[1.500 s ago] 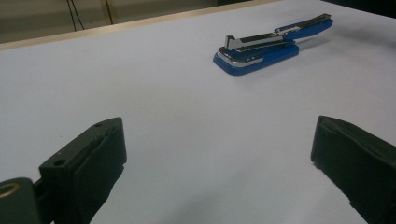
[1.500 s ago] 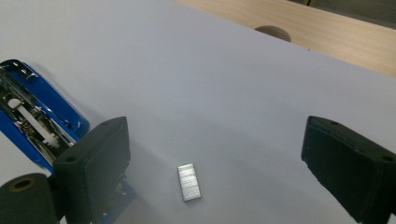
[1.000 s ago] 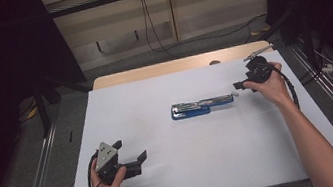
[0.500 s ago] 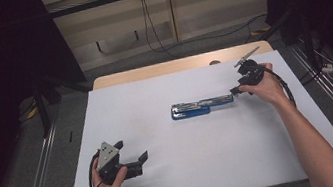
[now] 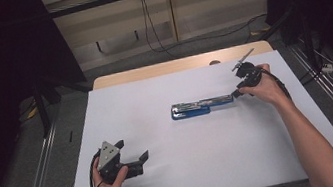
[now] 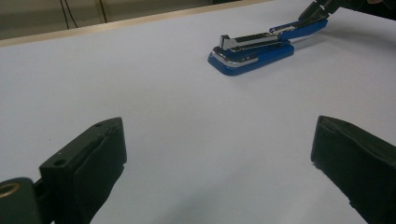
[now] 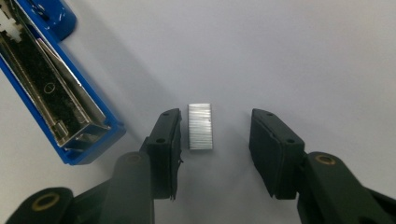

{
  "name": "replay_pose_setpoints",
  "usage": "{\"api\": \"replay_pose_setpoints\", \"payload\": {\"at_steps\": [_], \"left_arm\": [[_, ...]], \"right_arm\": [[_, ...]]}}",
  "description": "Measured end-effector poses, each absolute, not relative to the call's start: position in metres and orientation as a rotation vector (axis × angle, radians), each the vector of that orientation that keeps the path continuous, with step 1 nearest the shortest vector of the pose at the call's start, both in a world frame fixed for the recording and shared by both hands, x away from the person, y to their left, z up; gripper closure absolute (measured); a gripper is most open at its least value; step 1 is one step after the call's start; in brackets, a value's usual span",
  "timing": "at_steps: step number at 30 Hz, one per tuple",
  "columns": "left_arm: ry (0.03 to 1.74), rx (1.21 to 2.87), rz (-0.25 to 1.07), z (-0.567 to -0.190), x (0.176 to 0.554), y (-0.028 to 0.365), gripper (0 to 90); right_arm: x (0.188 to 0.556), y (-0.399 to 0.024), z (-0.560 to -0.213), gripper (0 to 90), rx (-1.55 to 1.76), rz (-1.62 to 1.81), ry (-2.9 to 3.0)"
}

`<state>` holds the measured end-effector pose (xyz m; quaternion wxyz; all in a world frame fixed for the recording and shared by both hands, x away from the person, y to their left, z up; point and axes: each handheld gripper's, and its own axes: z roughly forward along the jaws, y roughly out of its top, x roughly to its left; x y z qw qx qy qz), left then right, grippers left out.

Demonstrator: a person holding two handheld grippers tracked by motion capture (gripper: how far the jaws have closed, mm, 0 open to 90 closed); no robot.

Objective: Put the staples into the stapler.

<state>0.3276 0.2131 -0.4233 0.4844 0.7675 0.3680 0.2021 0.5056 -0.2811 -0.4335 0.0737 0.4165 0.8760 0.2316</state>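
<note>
Right tongs [image 7: 215, 154] closing around staple strip [image 7: 200, 126] — open blue stapler [image 7: 51, 84] beside

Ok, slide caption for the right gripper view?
Right gripper closing around a staple strip on the white table, beside the opened blue stapler.

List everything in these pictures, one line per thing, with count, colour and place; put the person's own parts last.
stapler: one, blue and silver, lying opened out at mid-sheet.
staple strip: one, silver, flat on the sheet between the right gripper's jaws, close by one pad, the other apart.
white sheet: one, covering most of the table.
table: one, light wood, its bare edge at the far side.
cables: several, black, on the floor beyond the table.
left gripper: one, black, near left part of the sheet, jaws wide open.
right gripper: one, black, at the stapler's right end, jaws have just been closing around the strip.
forearms: two, entering from the bottom.
</note>
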Motion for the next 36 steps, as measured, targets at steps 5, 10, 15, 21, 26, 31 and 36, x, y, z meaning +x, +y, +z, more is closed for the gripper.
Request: {"api": "replay_pose_setpoints", "payload": {"at_steps": [5, 10, 15, 21, 26, 31, 36], "left_arm": [[0.891, 1.872, 0.491, -0.4235, 0.3280, 0.2128, 3.6], [0.894, 1.871, 0.492, -0.4233, 0.3279, 0.2129, 3.6], [0.887, 1.872, 0.496, -0.4229, 0.3280, 0.2127, 3.6], [0.893, 1.868, 0.494, -0.4230, 0.3281, 0.2138, 3.6], [0.893, 1.867, 0.494, -0.4231, 0.3282, 0.2141, 3.6], [0.895, 1.871, 0.493, -0.4233, 0.3285, 0.2141, 3.6], [0.901, 1.861, 0.495, -0.4231, 0.3281, 0.2141, 3.6]], "right_arm": [[0.5062, -0.2813, -0.4335, 59.8, 1.242, 0.699, 2.625], [0.5055, -0.2788, -0.4328, 67.3, 1.217, 0.689, 2.641], [0.5045, -0.2762, -0.4322, 73.7, 1.207, 0.687, 2.657], [0.5045, -0.2757, -0.4320, 79.1, 1.229, 0.694, 2.657], [0.5045, -0.2767, -0.4319, 79.2, 1.246, 0.702, 2.651], [0.5037, -0.2779, -0.4314, 79.3, 1.262, 0.708, 2.647], [0.5024, -0.2812, -0.4296, 79.3, 1.265, 0.730, 2.633]]}}
